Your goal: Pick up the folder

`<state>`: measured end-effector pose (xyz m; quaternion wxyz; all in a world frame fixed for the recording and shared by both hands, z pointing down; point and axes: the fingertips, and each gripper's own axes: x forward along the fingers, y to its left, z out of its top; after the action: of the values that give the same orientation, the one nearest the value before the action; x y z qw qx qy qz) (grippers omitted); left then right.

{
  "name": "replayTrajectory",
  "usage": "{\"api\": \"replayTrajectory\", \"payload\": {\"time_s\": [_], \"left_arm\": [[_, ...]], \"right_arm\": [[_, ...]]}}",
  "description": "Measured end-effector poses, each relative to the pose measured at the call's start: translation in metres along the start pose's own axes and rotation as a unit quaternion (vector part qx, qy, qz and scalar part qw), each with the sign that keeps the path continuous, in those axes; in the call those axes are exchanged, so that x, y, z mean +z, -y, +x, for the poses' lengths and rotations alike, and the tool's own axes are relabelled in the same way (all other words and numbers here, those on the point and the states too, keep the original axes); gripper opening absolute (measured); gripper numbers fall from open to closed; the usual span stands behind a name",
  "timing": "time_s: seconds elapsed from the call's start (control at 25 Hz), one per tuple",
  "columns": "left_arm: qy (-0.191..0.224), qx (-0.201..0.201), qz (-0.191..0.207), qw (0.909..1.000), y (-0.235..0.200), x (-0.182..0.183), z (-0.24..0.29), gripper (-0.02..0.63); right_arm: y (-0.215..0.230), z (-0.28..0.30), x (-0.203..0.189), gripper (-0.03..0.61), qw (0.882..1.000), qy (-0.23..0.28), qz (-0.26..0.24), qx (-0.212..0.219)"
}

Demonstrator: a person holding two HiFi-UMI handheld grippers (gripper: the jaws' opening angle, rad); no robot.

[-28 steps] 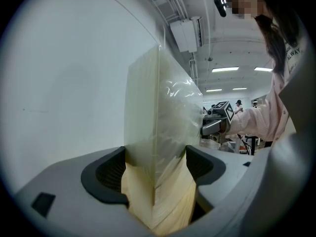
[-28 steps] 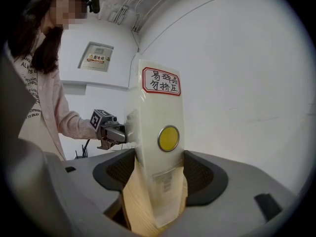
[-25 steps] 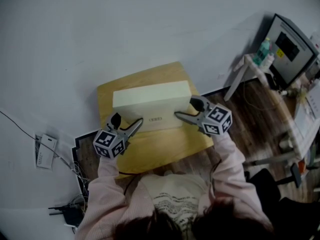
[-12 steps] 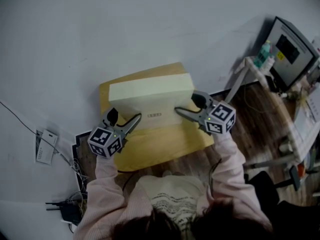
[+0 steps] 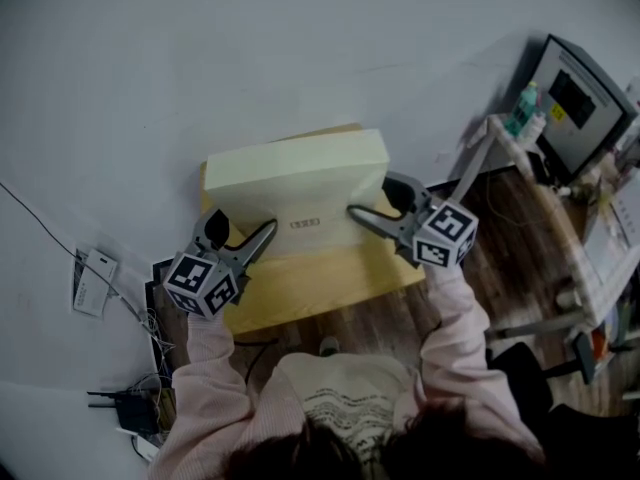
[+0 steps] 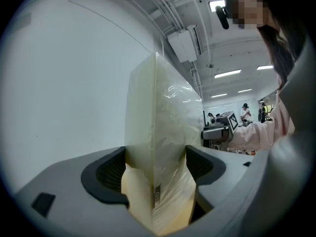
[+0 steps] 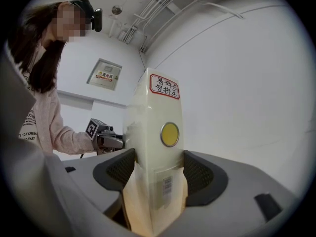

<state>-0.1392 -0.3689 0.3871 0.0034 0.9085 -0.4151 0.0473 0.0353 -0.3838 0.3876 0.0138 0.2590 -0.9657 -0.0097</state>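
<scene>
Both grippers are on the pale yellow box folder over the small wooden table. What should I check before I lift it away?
1. Left gripper shut on the pale yellow box folder: ok.
2. Right gripper shut on the folder's labelled end: ok.
3. Grippers hold opposite ends of the folder: ok.
4. Folder clear of the small wooden table: cannot tell from above.
5. Folder apart from the white side stand at the right: ok.
</scene>
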Motion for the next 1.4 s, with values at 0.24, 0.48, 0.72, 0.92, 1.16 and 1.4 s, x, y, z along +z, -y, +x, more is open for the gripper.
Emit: {"api": "replayTrajectory", "payload": {"time_s": [0.24, 0.48, 0.72, 0.92, 1.16, 1.4], "left_arm": [[0.022, 0.013, -0.002, 0.9997, 0.019, 0.023, -0.019, 0.391], [0.040, 0.023, -0.003, 0.9989, 0.038, 0.043, -0.038, 0.390], [0.054, 0.032, 0.001, 0.9980, 0.054, 0.057, -0.057, 0.391], [0.069, 0.040, 0.000, 0.9968, 0.063, 0.065, -0.072, 0.391], [0.082, 0.049, 0.004, 0.9954, 0.076, 0.076, -0.080, 0.391], [0.088, 0.053, 0.010, 0.9947, 0.083, 0.085, -0.087, 0.391]], "right_arm": [[-0.016, -0.017, 0.026, 0.316, 1.000, 0.022, -0.002, 0.002], [-0.034, -0.032, 0.048, 0.318, 0.999, 0.046, -0.009, 0.003], [-0.053, -0.046, 0.065, 0.316, 0.998, 0.064, -0.017, 0.003], [-0.067, -0.052, 0.075, 0.316, 0.997, 0.077, -0.013, 0.000], [-0.073, -0.064, 0.083, 0.316, 0.996, 0.092, -0.003, -0.003], [-0.080, -0.068, 0.089, 0.318, 0.995, 0.098, 0.001, -0.007]]}}
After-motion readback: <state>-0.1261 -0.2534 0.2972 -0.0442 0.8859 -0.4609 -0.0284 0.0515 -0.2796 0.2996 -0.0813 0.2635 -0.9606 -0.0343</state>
